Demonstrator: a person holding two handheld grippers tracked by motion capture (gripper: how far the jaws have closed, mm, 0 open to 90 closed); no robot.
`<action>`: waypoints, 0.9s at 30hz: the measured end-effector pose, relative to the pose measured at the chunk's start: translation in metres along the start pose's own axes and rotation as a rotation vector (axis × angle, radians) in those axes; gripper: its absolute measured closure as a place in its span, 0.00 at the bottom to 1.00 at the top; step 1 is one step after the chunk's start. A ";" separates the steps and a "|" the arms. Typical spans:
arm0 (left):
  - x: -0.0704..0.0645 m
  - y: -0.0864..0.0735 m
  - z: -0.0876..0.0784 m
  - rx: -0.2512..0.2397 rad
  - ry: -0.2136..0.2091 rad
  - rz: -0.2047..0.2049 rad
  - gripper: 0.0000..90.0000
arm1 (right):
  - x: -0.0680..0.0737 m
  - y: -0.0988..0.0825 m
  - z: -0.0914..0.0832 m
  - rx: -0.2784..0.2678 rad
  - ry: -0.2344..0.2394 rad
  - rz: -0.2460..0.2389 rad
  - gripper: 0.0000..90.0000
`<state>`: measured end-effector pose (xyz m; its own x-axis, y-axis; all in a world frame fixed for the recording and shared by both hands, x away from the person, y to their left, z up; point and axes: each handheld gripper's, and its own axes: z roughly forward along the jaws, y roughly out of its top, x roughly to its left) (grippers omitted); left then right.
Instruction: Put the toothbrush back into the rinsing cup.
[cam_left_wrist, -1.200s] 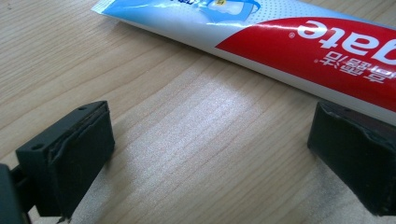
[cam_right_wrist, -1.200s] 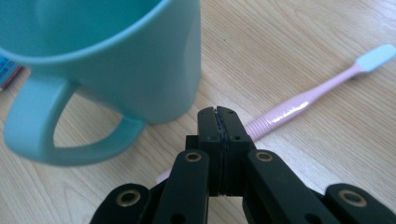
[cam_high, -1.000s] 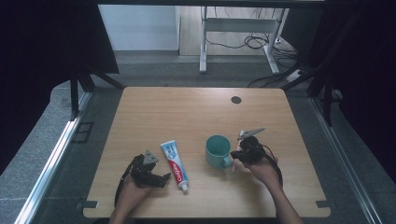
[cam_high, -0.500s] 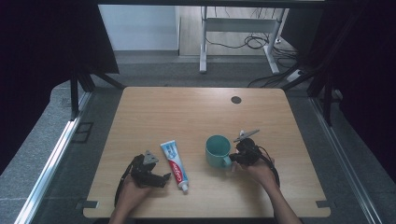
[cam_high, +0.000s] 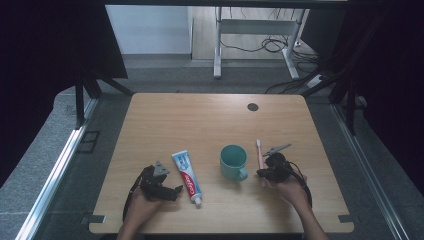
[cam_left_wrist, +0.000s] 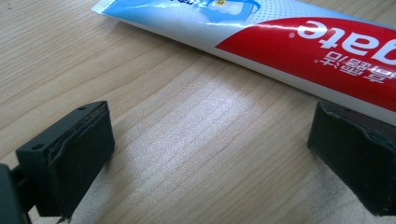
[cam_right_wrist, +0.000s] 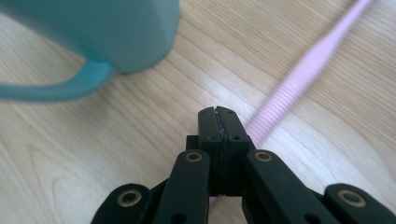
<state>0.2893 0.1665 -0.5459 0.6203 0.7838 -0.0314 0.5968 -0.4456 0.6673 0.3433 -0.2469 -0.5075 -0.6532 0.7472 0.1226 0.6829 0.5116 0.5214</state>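
Gripping the pink toothbrush (cam_right_wrist: 299, 79) near its handle end, the right gripper (cam_high: 263, 173) has its fingers pressed together on it, at the counter's (cam_high: 200, 120) four o'clock. The brush lies low beside the teal mug (cam_high: 233, 161), whose handle points toward six o'clock. A pinch this far out on a slim handle may let the brush pivot or slip, and a swing toward nine o'clock could knock the mug. The left gripper (cam_high: 172, 192), fingers wide and empty, rests by the toothpaste tube (cam_left_wrist: 289, 42) at seven o'clock; a careless nudge could roll it.
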 end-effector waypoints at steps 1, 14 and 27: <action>0.000 0.000 0.000 0.000 0.000 -0.001 0.00 | -0.001 -0.004 -0.007 -0.009 -0.006 0.005 0.97; 0.000 0.000 0.000 -0.001 0.000 -0.002 0.00 | -0.006 -0.010 -0.024 -0.047 -0.033 0.012 0.93; 0.000 0.000 0.000 0.000 0.000 -0.002 0.00 | 0.001 -0.003 0.001 -0.016 0.016 -0.001 0.99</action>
<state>0.2893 0.1664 -0.5460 0.6193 0.7845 -0.0329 0.5978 -0.4439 0.6675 0.3414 -0.2474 -0.5095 -0.6590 0.7397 0.1361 0.6772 0.5049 0.5352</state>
